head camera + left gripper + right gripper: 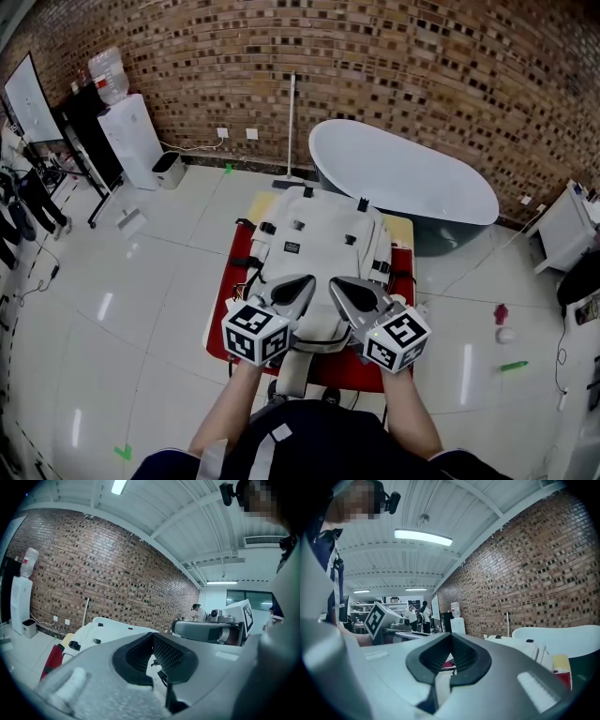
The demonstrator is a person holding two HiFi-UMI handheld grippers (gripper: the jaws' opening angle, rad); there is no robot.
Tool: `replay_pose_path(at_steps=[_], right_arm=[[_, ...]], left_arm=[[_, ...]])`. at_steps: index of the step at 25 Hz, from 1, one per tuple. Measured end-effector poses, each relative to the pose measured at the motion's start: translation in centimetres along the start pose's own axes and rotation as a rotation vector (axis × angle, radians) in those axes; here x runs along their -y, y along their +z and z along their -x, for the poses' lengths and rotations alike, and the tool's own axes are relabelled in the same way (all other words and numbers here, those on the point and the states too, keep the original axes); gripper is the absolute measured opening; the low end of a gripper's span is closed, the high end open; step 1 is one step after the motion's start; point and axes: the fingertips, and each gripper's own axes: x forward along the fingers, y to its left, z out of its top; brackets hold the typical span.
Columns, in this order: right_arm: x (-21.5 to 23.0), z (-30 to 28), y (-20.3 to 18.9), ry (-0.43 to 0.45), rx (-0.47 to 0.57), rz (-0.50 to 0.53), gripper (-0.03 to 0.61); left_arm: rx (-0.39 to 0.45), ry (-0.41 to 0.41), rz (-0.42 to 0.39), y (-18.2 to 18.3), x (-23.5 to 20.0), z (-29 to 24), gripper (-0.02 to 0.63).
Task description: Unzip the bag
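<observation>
The left gripper (152, 637) has its jaws clenched tip to tip, and so has the right gripper (451, 637). Through the gap behind each pair of tips only a sliver of pale fabric and a small dark bit show, too small to tell whether a zipper pull is pinched. In the head view both sets of tips sit over the near end of the cream fabric backpack (319, 234) and hide its zipper there. The backpack lies flat on a red-covered table (223, 286), and a white oval bathtub (403, 173) stands beyond.
</observation>
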Motion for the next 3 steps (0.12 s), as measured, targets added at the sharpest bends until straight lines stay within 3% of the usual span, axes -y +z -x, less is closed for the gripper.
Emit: replay_pose_path(at_steps=[3], right_arm=[[-0.23,0.22,0.15,-0.001,0.0,-0.003,0.006]], left_arm=[[0.0,-0.004,0.003,0.09,0.27,0.22,0.003]])
